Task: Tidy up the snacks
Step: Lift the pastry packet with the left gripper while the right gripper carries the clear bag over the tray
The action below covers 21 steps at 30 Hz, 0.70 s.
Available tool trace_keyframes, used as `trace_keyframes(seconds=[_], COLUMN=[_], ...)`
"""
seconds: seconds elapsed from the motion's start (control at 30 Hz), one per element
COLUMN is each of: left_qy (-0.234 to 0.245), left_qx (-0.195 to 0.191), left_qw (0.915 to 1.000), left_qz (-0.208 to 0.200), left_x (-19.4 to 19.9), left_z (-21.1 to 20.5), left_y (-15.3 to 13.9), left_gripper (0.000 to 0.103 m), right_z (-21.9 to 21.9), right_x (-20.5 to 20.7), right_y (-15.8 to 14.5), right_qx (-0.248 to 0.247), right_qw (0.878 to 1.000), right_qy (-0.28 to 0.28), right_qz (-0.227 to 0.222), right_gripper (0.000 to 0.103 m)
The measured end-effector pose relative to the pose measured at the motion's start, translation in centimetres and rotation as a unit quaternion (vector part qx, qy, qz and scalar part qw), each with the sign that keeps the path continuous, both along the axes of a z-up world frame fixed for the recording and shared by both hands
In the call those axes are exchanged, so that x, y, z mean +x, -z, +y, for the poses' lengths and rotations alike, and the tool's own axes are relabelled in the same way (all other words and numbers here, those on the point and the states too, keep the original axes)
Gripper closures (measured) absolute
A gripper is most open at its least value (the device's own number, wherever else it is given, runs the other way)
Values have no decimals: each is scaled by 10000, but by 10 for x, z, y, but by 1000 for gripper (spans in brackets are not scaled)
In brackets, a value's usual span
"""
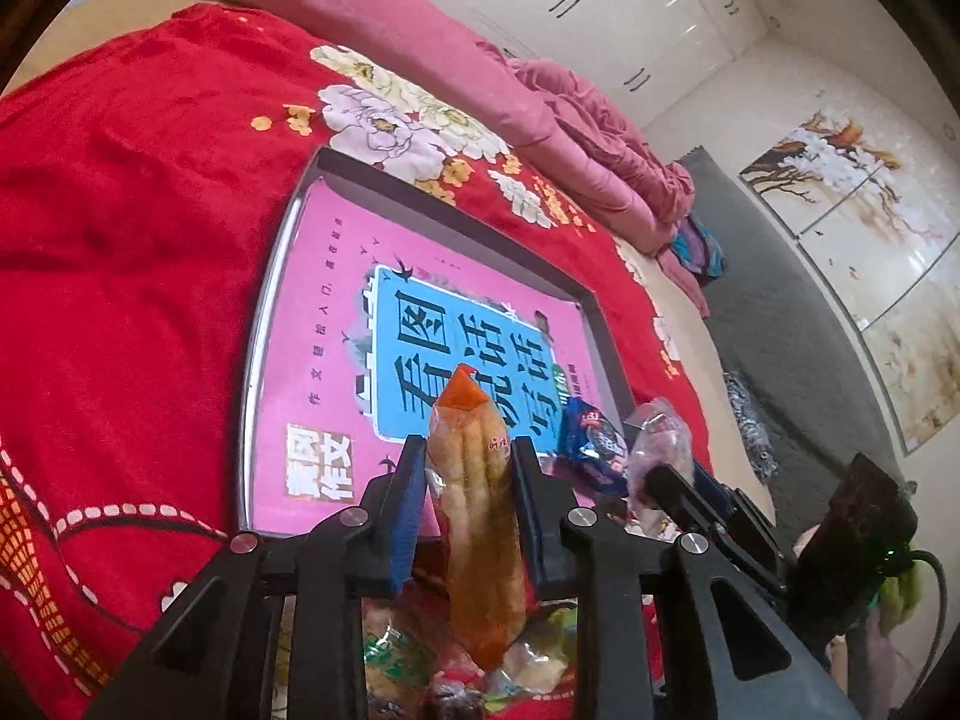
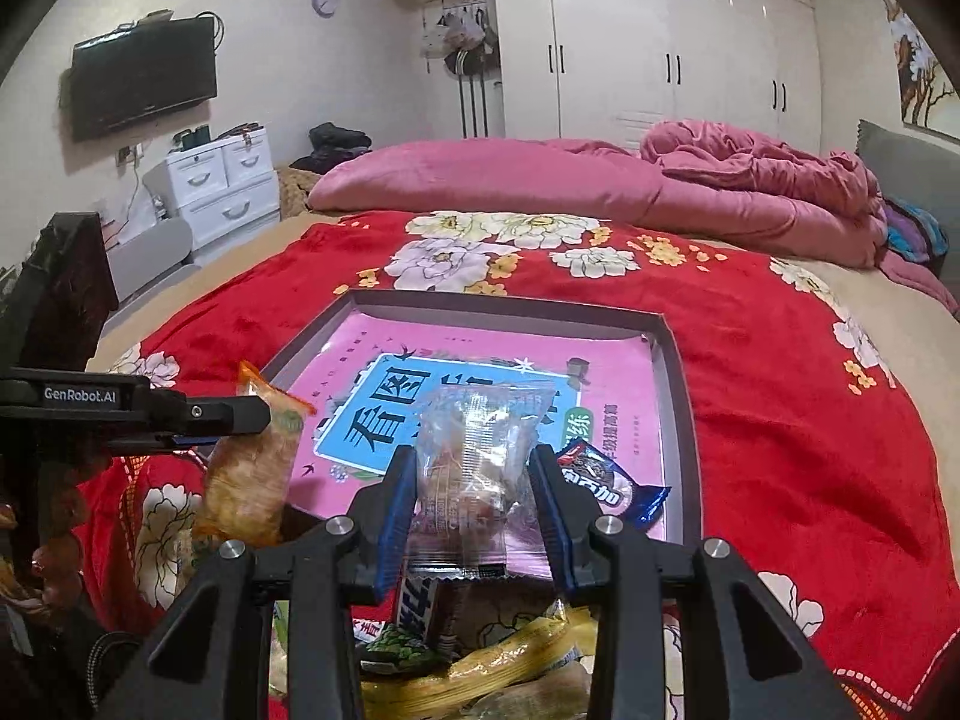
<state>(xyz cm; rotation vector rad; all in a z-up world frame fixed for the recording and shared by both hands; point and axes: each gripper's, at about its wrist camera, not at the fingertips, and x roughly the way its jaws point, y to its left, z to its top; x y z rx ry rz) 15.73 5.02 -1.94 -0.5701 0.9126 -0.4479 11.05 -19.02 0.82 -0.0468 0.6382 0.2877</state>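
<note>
My left gripper (image 1: 462,450) is shut on a long clear snack packet with an orange tip (image 1: 474,516), held upright over the near edge of the box tray (image 1: 456,222). The same packet (image 2: 252,474) hangs from the left gripper (image 2: 246,414) at the left of the right wrist view. A crinkled transparent snack packet (image 2: 480,420) is pinched in my shut right gripper (image 2: 474,456), also over the tray's near edge (image 2: 510,303). A blue wrapped snack (image 2: 606,480) lies in the tray's near right corner on its pink printed floor. The right gripper's finger (image 1: 678,480) shows beside the blue snack (image 1: 591,444).
Several loose snack packets (image 2: 480,672) lie piled on the red floral blanket (image 2: 780,390) below both grippers. A bunched pink quilt (image 2: 720,180) lies beyond the tray. White wardrobes (image 2: 660,60), a wall TV (image 2: 144,78) and white drawers (image 2: 222,192) stand past the bed.
</note>
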Motion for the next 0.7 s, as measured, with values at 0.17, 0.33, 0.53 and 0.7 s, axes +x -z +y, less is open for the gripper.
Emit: trace_keyframes(seconds=[0.17,0.33,0.53,0.7], left_qy=[-44,-126,-222,-240], left_qx=[41,-17,17,192], left_qw=[10000,9999,9996,9994], left_qz=[39,115,181,147], left_x=[4,10,16,19], left_z=[-2,-1,-3,-11], left_y=[4,10,15,15], left_gripper=[74,74,74,74], right_z=[-4,-12,-21,-26], right_x=[4,11,18,21], right_y=[4,10,15,20], right_qx=[21,167,275,260], right_qw=[9999,9990,9973,9959], right_qy=[91,317,529,699], right_qz=[99,276,419,503], right_gripper=[64,64,64,64])
